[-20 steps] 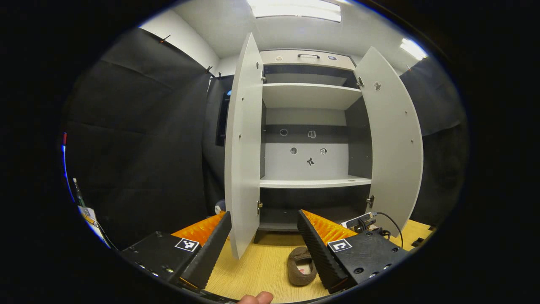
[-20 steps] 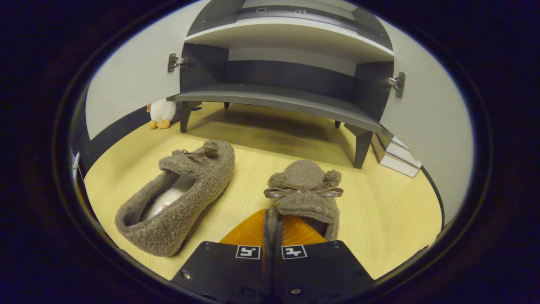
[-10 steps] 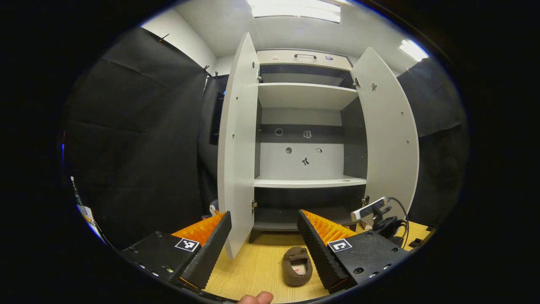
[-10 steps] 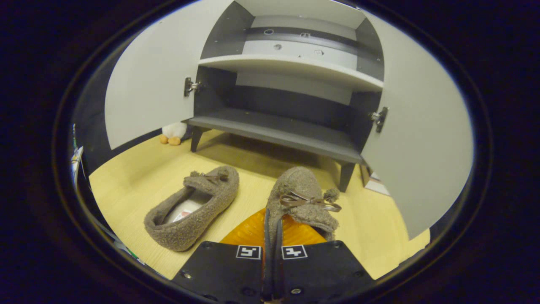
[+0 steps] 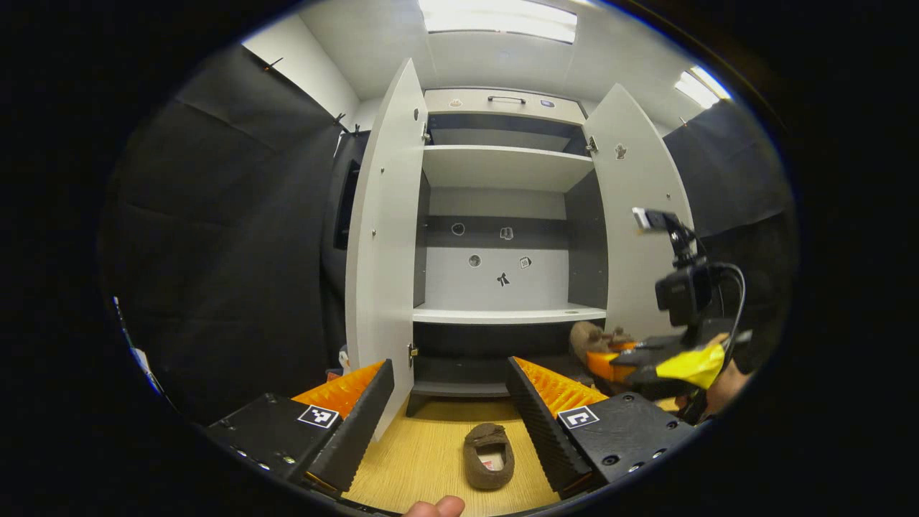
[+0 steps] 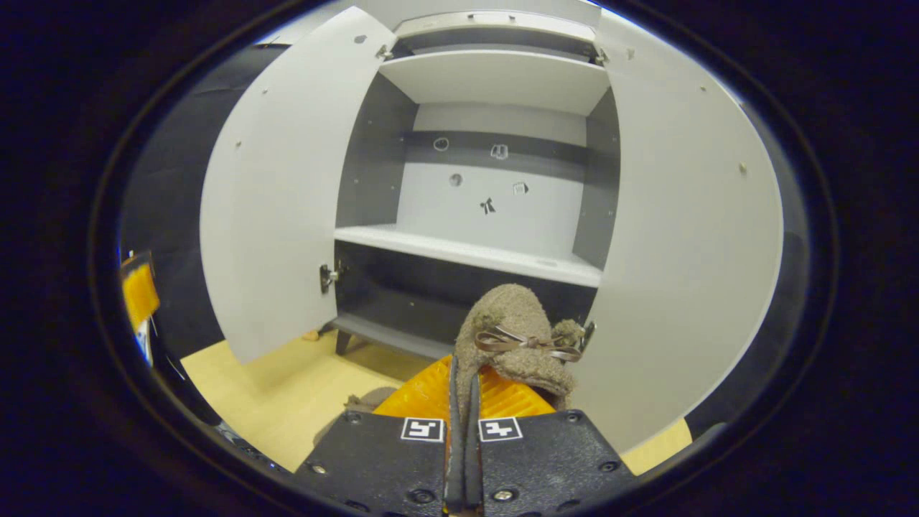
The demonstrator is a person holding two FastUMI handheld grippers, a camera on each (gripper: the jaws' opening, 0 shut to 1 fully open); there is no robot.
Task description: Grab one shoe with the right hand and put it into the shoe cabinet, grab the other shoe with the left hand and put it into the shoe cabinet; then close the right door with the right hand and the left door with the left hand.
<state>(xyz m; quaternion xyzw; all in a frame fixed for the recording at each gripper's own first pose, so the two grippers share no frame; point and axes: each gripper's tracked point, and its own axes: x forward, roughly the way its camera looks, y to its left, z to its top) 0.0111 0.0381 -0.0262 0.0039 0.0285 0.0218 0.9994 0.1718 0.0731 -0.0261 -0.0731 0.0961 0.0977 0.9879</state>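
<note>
Your right gripper [image 6: 463, 388] is pinching the side wall of one fuzzy brown shoe [image 6: 513, 337] between nearly closed fingers and holding it off the floor, its bow-tied toe pointing at the open shoe cabinet [image 6: 495, 72] just below the white middle shelf [image 6: 467, 251]. Your left gripper [image 5: 449, 402] is hanging back with its fingers spread wide and gripping nothing, while the other shoe [image 5: 488, 456] is lying on the wooden floor [image 5: 423, 459] between them, near the cabinet, whose left door [image 5: 380, 237] and right door [image 5: 635, 187] are both standing open.
</note>
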